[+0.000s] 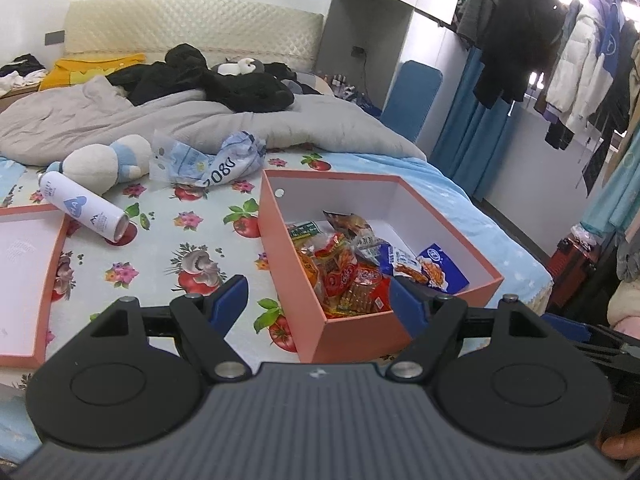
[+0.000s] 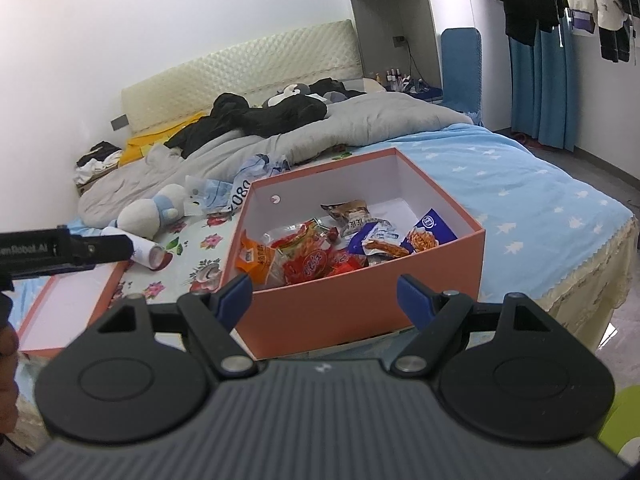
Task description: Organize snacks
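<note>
An open salmon-pink box (image 1: 280, 240) (image 2: 344, 312) stands on the bed and holds several snack packets: red and orange ones (image 1: 348, 280) (image 2: 312, 260) and blue ones (image 1: 440, 268) (image 2: 428, 232). Its lid (image 1: 28, 280) (image 2: 68, 304) lies upturned to the left. My left gripper (image 1: 318, 300) is open and empty, held above the box's near left corner. My right gripper (image 2: 324, 294) is open and empty, in front of the box's near wall. The left gripper's body (image 2: 60, 248) shows at the left edge of the right wrist view.
A white spray can (image 1: 80, 208) (image 2: 144, 250), a plush toy (image 1: 104, 160) (image 2: 148, 212) and a crumpled plastic bag (image 1: 208, 160) (image 2: 224, 192) lie behind the lid. A grey duvet (image 1: 200, 116) with dark clothes covers the far bed. Coats (image 1: 560, 60) hang at right.
</note>
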Motion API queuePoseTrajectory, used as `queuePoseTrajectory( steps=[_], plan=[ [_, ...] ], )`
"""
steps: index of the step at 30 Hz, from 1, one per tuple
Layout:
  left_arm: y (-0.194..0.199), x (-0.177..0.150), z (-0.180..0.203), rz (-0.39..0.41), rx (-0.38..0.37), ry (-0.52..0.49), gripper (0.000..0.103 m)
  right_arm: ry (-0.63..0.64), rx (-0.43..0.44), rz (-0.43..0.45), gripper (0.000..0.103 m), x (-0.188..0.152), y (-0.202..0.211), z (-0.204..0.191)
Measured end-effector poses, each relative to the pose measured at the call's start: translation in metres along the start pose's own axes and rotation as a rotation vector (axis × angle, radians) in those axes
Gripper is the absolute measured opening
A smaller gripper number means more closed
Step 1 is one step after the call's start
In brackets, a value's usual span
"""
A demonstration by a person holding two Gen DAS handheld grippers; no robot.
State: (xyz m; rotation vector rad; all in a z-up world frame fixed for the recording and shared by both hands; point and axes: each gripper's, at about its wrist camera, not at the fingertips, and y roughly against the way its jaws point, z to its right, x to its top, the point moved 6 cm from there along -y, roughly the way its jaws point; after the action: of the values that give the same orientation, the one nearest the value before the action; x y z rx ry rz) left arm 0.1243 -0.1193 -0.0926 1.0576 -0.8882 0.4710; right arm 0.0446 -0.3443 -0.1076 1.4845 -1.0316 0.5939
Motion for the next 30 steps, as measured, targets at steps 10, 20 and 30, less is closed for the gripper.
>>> queuePoseTrajectory(
  steps=[10,20,30],
  plan=[
    [0.007,-0.01,-0.009,-0.007,0.022,0.015,0.081,0.014,-0.001,0.006,0.081,-0.001,0.002,-0.002],
    [0.013,-0.017,-0.011,-0.006,0.028,0.004,0.081,0.018,-0.008,0.011,0.081,-0.003,0.004,-0.005],
    [0.015,-0.016,-0.01,0.002,0.042,0.003,0.101,0.018,-0.009,0.022,0.081,0.0,0.006,-0.005]
  ],
)
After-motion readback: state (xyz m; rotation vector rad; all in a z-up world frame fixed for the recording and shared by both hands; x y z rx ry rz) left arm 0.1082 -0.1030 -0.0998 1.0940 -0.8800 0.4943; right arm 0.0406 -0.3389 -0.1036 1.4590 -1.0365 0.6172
